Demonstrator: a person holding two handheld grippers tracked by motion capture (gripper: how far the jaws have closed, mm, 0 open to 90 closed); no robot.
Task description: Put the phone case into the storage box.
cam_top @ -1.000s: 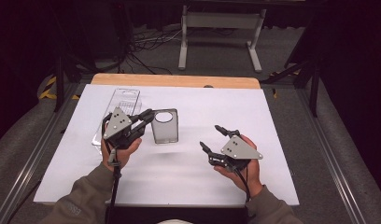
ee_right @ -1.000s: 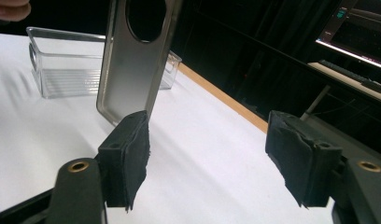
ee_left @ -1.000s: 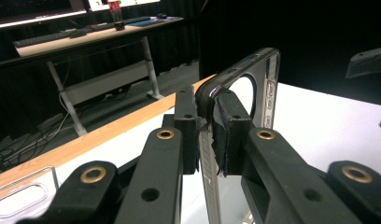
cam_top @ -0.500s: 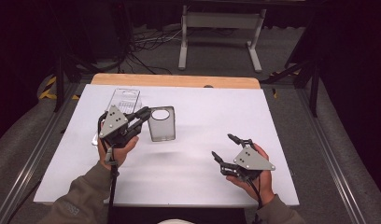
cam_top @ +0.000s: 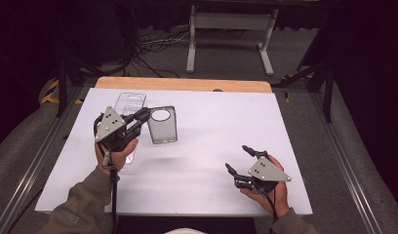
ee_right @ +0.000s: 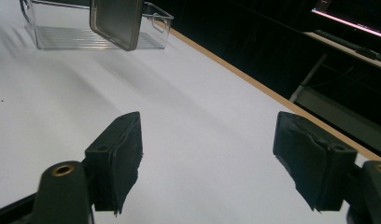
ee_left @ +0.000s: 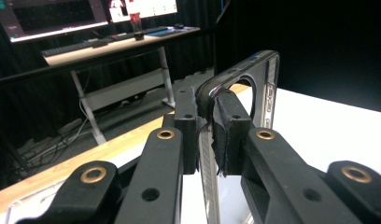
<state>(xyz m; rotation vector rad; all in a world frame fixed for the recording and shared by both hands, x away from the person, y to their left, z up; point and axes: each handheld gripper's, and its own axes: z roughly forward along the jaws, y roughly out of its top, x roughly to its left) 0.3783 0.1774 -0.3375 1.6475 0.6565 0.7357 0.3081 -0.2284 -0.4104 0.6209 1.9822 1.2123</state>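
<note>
The phone case point(cam_top: 162, 125), a thin smoky-grey shell with a large round camera cutout near its upper end, hangs just above the white table point(cam_top: 211, 146), left of the middle, clamped at its top left corner by the left gripper point(cam_top: 144, 115). In the left gripper view its two pads are pressed flat on either side of the case's rim point(ee_left: 212, 100), so the hold is a narrow edge pinch. I judge the case light and springy rather than rigid: a bendy, smooth plastic that may flex or twist under a corner pinch and could slip if tugged sideways. A second hold on the opposite long side, or at the bottom corner, would steady it best. The right gripper point(cam_top: 238, 160) hovers near the table's front right, well apart from the case, its jaws spread wide with nothing between them, and they have just been opening further. Behind the case lies a clear plastic tray point(cam_top: 129, 101), possibly a shallow bin; its depth is hard to read. Count: one case, one tray, two grippers.
</note>
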